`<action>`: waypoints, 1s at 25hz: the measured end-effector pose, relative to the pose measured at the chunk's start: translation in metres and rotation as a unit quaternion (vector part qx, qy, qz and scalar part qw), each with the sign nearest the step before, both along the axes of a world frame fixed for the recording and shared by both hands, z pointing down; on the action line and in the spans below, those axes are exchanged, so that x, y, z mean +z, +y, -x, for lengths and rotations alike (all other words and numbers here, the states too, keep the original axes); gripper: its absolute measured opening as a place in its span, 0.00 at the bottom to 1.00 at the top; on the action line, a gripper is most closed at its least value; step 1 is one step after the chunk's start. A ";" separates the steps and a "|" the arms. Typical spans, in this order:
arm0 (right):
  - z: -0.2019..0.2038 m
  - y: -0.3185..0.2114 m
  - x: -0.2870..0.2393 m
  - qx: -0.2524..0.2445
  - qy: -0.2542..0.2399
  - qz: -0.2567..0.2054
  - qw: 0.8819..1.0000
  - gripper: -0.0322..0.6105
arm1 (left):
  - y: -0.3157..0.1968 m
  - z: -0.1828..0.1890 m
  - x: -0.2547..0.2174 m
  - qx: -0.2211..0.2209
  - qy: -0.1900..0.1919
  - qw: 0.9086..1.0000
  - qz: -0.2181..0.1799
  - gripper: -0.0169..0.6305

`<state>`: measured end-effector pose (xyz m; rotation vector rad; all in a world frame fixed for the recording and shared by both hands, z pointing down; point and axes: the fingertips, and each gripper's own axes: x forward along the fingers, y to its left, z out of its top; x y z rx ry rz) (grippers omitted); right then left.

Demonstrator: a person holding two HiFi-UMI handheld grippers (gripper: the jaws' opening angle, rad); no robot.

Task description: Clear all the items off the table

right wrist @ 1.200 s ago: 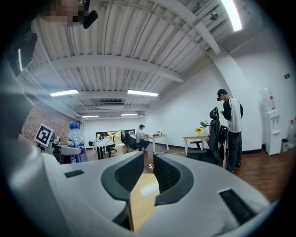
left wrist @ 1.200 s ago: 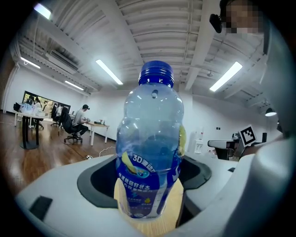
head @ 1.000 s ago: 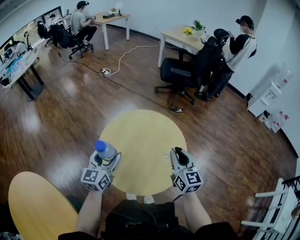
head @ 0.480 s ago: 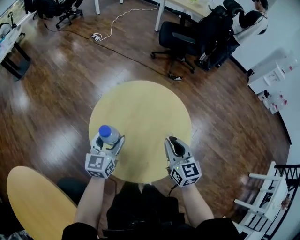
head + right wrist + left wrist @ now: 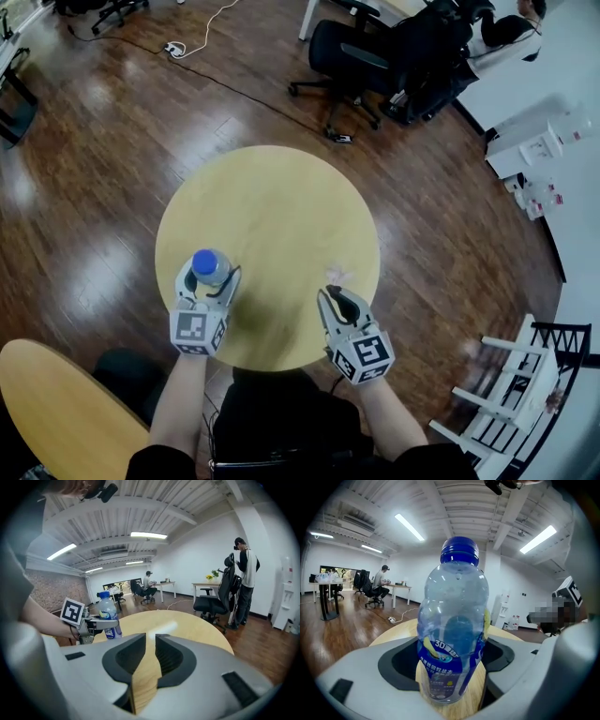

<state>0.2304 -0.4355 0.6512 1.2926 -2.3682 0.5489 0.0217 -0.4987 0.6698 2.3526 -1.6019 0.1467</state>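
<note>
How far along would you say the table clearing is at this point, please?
Mostly done: the round table is nearly bare. In hand: the left tongs grip the blue-capped bottle over the table's near edge. Left: a small pale scrap, too small to identify, lies just ahead of the right tongs, whose jaws stand narrowly apart and empty.

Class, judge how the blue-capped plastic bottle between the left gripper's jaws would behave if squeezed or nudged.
The plastic bottle looks clear right through, so it is probably near empty and light. Its thin wall may dent when squeezed. Tall, narrow and round, it would likely tip easily, then roll.
</note>
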 end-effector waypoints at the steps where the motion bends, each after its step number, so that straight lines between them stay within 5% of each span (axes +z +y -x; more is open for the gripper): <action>1: 0.001 0.001 0.002 -0.002 -0.001 0.003 1.000 0.15 | 0.001 -0.002 0.001 0.001 0.000 1.000 -0.003 0.59; 9: 0.012 0.010 0.017 -0.019 -0.007 0.018 1.000 0.15 | 0.009 -0.012 0.009 0.009 -0.027 0.999 -0.028 0.60; 11: 0.013 0.013 0.017 -0.020 0.000 0.013 1.000 0.06 | 0.012 -0.012 0.014 0.015 -0.030 0.999 -0.019 0.60; 15: 0.010 0.015 0.010 -0.017 -0.001 0.004 1.000 0.06 | 0.013 -0.012 0.018 0.009 -0.036 0.999 0.004 0.62; 17: 0.008 0.016 0.006 -0.020 0.003 -0.005 1.000 0.06 | 0.015 -0.011 0.019 0.001 -0.051 0.999 0.011 0.70; 25: 0.005 0.025 -0.013 -0.077 0.069 -0.071 0.992 0.06 | 0.037 -0.006 0.001 -0.022 -0.053 0.998 0.008 0.70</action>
